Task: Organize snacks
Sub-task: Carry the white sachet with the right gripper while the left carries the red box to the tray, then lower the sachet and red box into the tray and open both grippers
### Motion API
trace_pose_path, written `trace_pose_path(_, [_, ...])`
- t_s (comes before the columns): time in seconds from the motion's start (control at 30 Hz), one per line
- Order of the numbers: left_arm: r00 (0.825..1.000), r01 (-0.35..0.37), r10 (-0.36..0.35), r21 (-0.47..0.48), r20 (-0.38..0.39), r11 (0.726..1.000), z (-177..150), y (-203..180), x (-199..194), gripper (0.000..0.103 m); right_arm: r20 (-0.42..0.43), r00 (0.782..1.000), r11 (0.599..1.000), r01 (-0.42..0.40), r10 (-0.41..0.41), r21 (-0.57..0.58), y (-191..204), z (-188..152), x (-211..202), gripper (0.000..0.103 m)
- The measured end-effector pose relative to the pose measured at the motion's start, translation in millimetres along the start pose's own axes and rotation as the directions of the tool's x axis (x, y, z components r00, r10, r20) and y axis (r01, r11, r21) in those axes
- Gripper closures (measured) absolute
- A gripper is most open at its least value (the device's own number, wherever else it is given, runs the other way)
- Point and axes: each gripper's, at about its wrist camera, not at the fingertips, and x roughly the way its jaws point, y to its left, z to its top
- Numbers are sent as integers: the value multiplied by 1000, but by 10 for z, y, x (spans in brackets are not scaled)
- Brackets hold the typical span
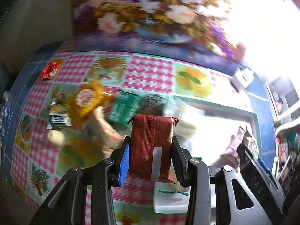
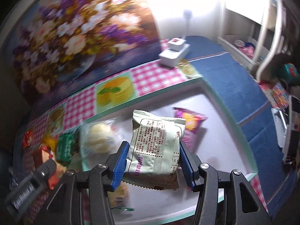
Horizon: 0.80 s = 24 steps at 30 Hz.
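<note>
A dark red foil snack packet (image 1: pixel 151 148) is clamped in the left gripper (image 1: pixel 151 161) fingers; a pale green printed snack pouch (image 2: pixel 156 146) is clamped in the right gripper (image 2: pixel 152 161), above the white shallow tray (image 2: pixel 215 146). Two snacks are seen inside; several packets are left on the checked tabletop (image 1: pixel 148 71). Roughly midway, judged.

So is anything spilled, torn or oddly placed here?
Nothing looks spilled or damaged. Each pair of tongs simply holds a sealed packet: the left tongs a red packet, the right tongs a pale green packet. Loose snacks lie scattered on the tablecloth.
</note>
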Motion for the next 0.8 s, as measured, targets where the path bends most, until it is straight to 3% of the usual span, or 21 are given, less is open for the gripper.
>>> trace_pose_path(0.17, [999, 41, -37, 105, -36, 994, -135, -408, 93, 61, 41, 997, 996, 60, -63, 68, -264, 42, -42, 47])
trace_pose_path(0.37, [998, 55, -44, 221, -53, 974, -302, -802, 187, 60, 26, 994, 983, 102, -107, 156, -613, 48, 30, 47])
trace_pose_path(0.8, [998, 39, -22, 275, -67, 961, -413, -1019, 357, 61, -75, 989, 972, 143, -131, 189, -799, -94, 321, 47])
